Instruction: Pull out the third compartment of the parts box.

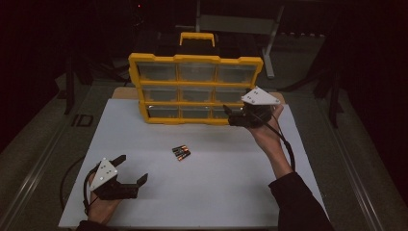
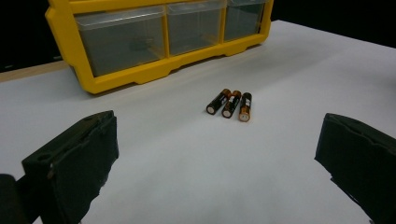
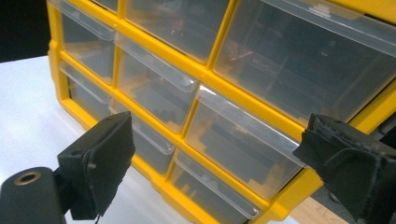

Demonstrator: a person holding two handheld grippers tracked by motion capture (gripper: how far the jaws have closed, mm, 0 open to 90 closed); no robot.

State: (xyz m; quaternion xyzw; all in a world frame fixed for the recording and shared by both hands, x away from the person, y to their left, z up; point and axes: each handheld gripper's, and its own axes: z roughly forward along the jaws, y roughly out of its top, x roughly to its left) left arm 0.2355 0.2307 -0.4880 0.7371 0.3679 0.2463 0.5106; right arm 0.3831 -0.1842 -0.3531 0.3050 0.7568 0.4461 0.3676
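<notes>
While the right gripper (image 1: 230,117) hangs wide open right at the lower right drawers of the yellow organizer (image 1: 195,59) near frame center, the left gripper (image 1: 131,169) sits lower left, jaws apart too. Three batteries (image 1: 181,152) lie mid-tabletop (image 1: 231,192), untouched.

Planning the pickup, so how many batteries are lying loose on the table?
3. The batteries lie side by side, touching, on the white table in front of the yellow drawer cabinet, ahead of the open left gripper. More may sit hidden in the drawers.
</notes>
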